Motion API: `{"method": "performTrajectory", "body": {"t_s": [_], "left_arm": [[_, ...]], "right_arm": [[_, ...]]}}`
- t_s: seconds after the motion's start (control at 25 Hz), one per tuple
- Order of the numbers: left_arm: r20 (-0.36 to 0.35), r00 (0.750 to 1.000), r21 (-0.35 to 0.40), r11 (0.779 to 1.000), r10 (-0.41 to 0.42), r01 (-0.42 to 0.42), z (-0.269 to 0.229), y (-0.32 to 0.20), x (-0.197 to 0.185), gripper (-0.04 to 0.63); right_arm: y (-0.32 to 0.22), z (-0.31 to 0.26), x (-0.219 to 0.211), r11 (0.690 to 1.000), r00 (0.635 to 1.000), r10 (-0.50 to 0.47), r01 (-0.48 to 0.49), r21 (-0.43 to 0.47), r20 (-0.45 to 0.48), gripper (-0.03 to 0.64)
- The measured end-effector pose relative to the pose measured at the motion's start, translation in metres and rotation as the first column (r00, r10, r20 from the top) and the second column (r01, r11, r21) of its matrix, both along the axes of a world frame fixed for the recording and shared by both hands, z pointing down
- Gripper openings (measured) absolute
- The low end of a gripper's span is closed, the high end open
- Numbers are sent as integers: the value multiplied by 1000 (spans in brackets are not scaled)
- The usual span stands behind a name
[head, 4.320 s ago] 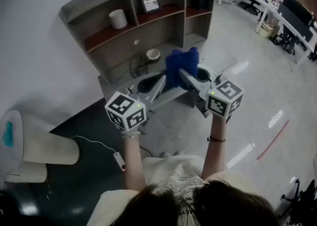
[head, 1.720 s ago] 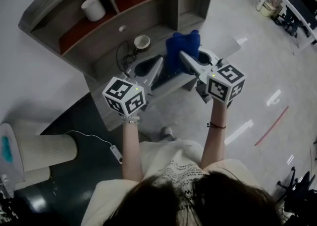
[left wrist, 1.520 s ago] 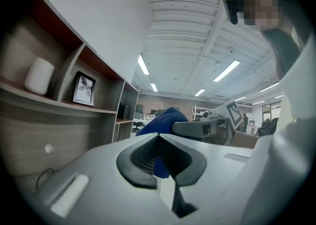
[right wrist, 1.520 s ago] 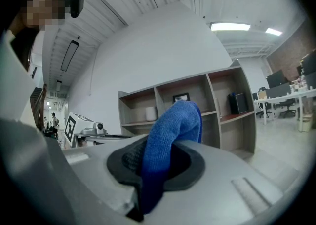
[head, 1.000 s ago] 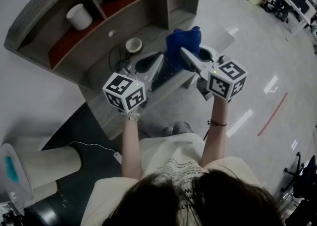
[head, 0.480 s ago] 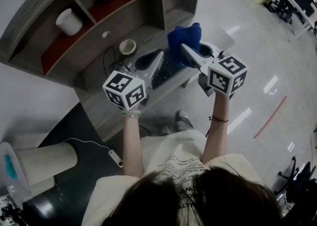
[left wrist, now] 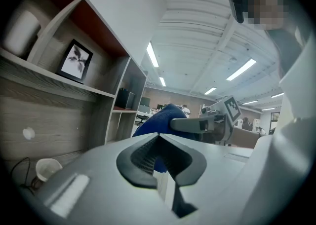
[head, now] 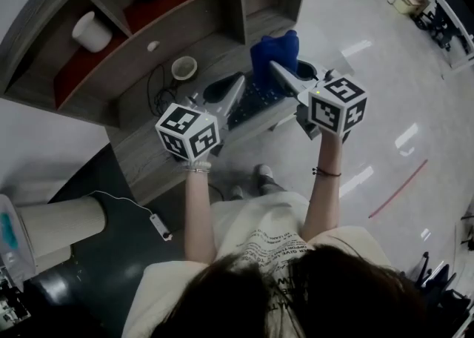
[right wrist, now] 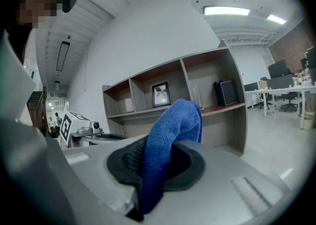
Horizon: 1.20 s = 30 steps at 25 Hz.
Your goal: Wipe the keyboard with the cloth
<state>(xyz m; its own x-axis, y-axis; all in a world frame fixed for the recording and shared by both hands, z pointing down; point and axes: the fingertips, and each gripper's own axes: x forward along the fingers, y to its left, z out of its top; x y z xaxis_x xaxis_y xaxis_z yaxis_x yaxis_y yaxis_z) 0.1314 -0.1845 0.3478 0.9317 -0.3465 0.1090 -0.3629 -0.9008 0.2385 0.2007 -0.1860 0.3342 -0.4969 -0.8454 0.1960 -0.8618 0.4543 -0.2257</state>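
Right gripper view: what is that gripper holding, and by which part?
The right gripper is shut on the blue cloth, pinching a fold; the rest bunches up beyond the jaws. The left gripper holds nothing.

A blue, fuzzy cloth (right wrist: 170,135) is bunched up and pinched between the jaws of the right gripper (right wrist: 157,167). Its free end stands above them in a rounded hump. In the head view the cloth (head: 272,51) sits over the far end of a dark keyboard (head: 255,98). The keyboard lies flat on a grey desk (head: 148,151), and only part of it shows. Whether cloth and keys touch cannot be told.
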Motion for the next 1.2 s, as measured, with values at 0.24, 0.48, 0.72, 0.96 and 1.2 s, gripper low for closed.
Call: {"method": "performTrajectory", "body": {"t_s": [0.24, 0.48, 0.72, 0.96, 1.2], "left_arm": [[7, 999, -33, 999, -39, 40, 16, -5, 17, 3], [22, 998, -70, 996, -51, 52, 33, -2, 30, 3], [38, 999, -120, 992, -22, 27, 53, -6, 36, 3], [64, 997, -183, 983, 31, -19, 82, -13, 47, 3], [91, 994, -237, 971, 66, -43, 110, -21, 47, 3]], "right_arm": [[-9, 15, 16, 999, 999, -35, 35, -32, -11, 60], [-9, 25, 27, 997, 998, -53, 51, -61, -43, 60], [-17, 51, 36, 992, 997, -12, 2, -123, -73, 60], [-22, 85, 47, 976, 989, 28, -59, -211, -146, 60], [-32, 108, 54, 961, 986, 78, -113, -253, -147, 60]]}}
